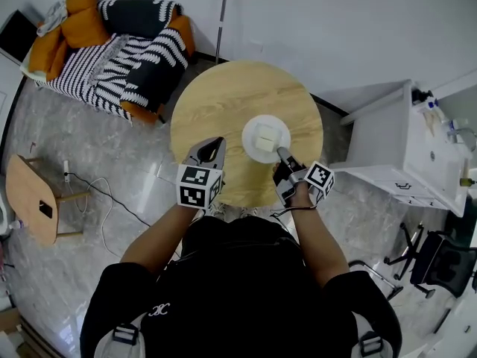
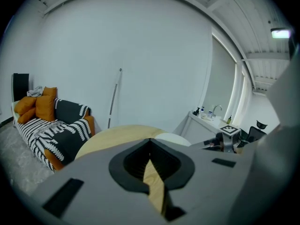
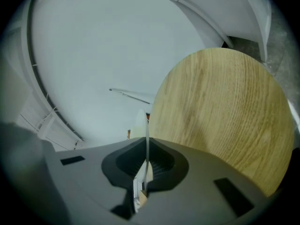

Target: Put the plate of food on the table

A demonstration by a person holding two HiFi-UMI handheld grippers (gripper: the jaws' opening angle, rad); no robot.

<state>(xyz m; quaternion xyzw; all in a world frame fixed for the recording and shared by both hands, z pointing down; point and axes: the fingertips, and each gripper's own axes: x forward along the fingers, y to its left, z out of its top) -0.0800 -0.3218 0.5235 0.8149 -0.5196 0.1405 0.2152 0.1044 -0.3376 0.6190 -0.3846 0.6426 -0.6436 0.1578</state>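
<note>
A white plate (image 1: 266, 139) with a pale square piece of food (image 1: 267, 135) is over the round wooden table (image 1: 223, 103), near its front edge. My right gripper (image 1: 282, 154) is shut on the plate's near right rim. In the right gripper view the rim (image 3: 146, 139) runs edge-on between the jaws, with the table (image 3: 220, 111) beyond it. My left gripper (image 1: 216, 142) hovers over the table's front left part, just left of the plate, shut and holding nothing. The left gripper view shows the plate (image 2: 173, 138) low on the table (image 2: 117, 137), to the right.
A striped sofa (image 1: 112, 43) with orange cushions stands at the back left. A thin pole (image 1: 222, 17) leans on the wall behind the table. A small wooden side table (image 1: 33, 200) and a floor cable (image 1: 104, 200) lie left. A white cabinet (image 1: 402, 148) stands right, an office chair (image 1: 440, 259) nearer.
</note>
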